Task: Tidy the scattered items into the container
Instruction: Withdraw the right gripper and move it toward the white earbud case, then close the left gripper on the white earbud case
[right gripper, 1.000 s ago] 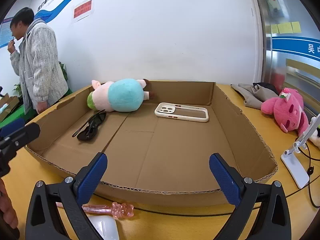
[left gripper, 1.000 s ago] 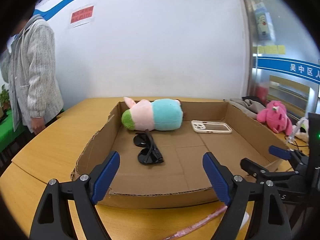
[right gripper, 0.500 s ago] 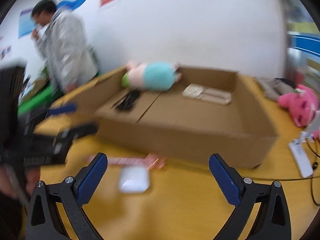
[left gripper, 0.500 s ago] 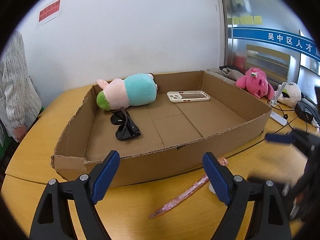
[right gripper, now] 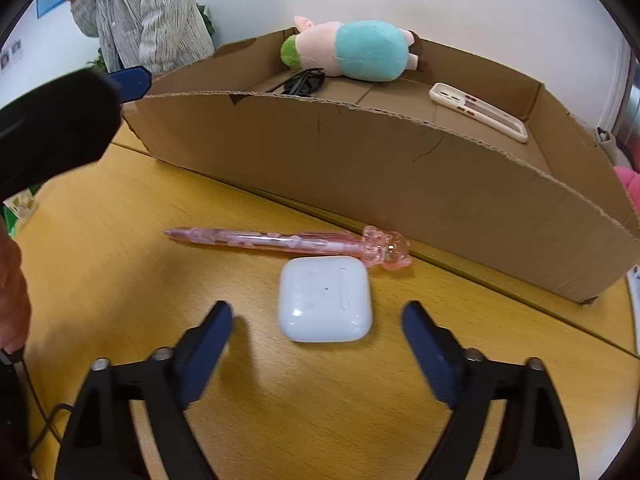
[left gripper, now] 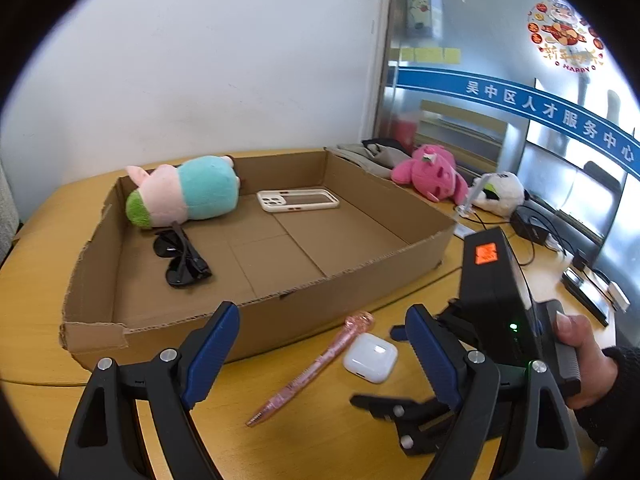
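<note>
The desk (right gripper: pixel 120 208) carries a wide, shallow cardboard box (right gripper: pixel 400 168) lying just beyond both tongs. Inside it already are a plush pig (left gripper: pixel 184 196) at the far wall, sunglasses (left gripper: pixel 180 256) nearer the left tongs' side, and a phone case (left gripper: pixel 298 200) toward the far right.

Two items are left outside, between the tongs and the box's near wall: a white earbud case (right gripper: pixel 325 298) and a pink pen (right gripper: pixel 288 242) touching its far edge.

The right tongs (right gripper: pixel 316 336) are wide apart but have just been closing; the earbud case lies just ahead of the tips, centred, not yet between the pads, nothing gripped. The left tongs (left gripper: pixel 332 354) stand wide open and empty, the pen beyond the gap.

Likely risks: the case is smooth and rounded, so closing early or off-centre could squirt it forward into the pen and roll that along the desk. A low carry could catch the box's near wall.

Off to the right of the box, well clear, lie a pink plush (left gripper: pixel 430 174), a white plush (left gripper: pixel 500 198) and cables; a bystander (right gripper: pixel 152 12) stands past the box's left end
</note>
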The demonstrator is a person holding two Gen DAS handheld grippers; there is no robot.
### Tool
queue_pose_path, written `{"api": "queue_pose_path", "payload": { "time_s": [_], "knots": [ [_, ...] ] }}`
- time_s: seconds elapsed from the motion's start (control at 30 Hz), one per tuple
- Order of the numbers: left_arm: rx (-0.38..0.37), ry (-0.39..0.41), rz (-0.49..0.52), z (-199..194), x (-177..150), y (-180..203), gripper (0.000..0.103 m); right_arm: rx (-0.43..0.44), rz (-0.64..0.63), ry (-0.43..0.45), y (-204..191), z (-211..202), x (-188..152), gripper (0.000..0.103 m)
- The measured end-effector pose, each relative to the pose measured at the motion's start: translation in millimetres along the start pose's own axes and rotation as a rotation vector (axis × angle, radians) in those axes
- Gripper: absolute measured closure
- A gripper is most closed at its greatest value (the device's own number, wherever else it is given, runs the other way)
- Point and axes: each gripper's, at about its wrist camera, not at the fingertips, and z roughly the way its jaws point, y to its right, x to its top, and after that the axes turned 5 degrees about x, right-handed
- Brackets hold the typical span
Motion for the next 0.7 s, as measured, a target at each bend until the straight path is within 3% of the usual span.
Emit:
{"api": "queue_pose_path", "payload": {
  "time_s": [0.13, 0.37, 0.57, 0.67, 0.7],
  "knots": [
    [-0.058, -0.056, 0.02, 8, -5, 6, 0.018, -0.005, 0.019, 0.022, 7, -4, -2, 0.055],
    [-0.175, -0.151, -0.001, 26, -16, 10, 0.019, 0.068, 0.047, 0.059, 8, -21, -13, 0.055],
    [-0.302, -0.224, -0.043, 40, -23, 12, 0.022, 0.089, 0.008, 0.157, -7, -54, -24, 0.055],
    [-0.368, -0.242, -0.068, 42, -24, 13, 0.031, 0.097, -0.071, 0.184, -26, -70, -28, 0.055],
    [-0.385, -0.247, -0.07, 43, -24, 14, 0.04, 0.101, -0.097, 0.189, -32, -74, -29, 0.055]
  ]
}}
